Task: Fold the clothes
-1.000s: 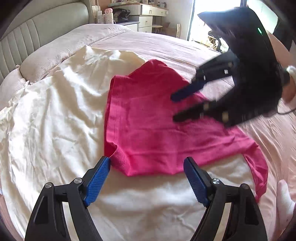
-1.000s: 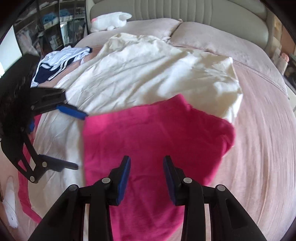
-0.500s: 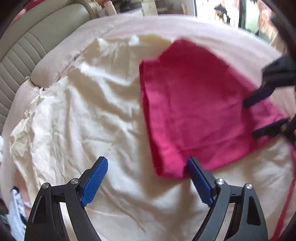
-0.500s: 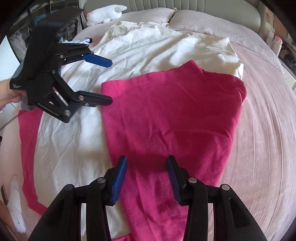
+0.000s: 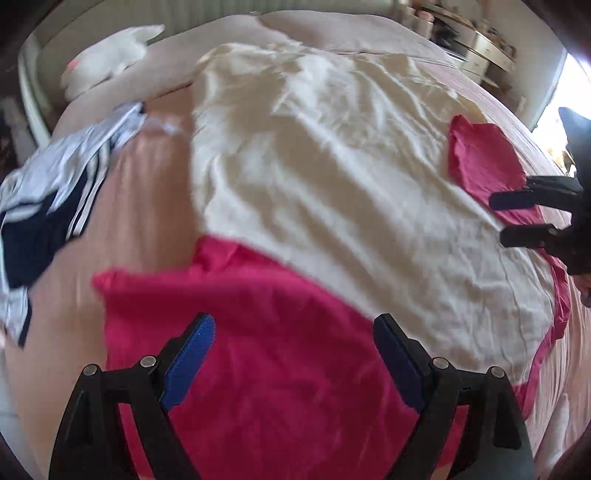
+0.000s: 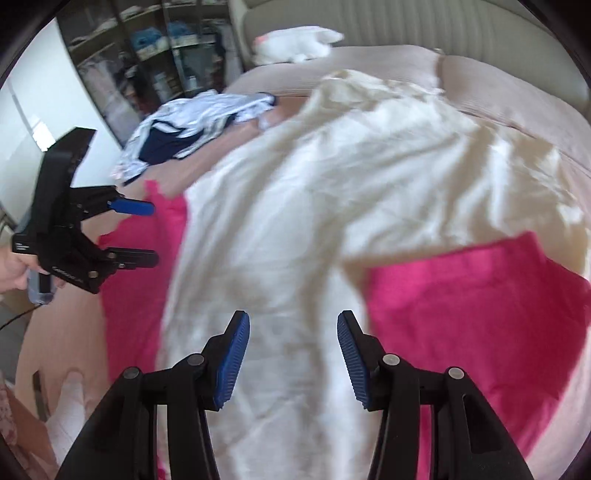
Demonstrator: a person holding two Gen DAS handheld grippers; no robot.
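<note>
Both tongs are empty: left gripper point(image 5: 291, 363) gapes wide above the near left part of the pink garment point(image 5: 277, 369), right gripper point(image 6: 293, 356) is opening over the cream sheet point(image 6: 295, 229). Pink cloth, blurred, apparently shows on both sides of the sheet.

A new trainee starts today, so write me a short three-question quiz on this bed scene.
1. True or false: a white soft toy lies by the headboard.
2. The left tool is poised over which cloth? A cream, B pink, C striped.
3. In the left wrist view, what lies crumpled left of the cream cloth?
Key: 1 true; 2 B, the pink cloth; 3 the striped garment.
</note>
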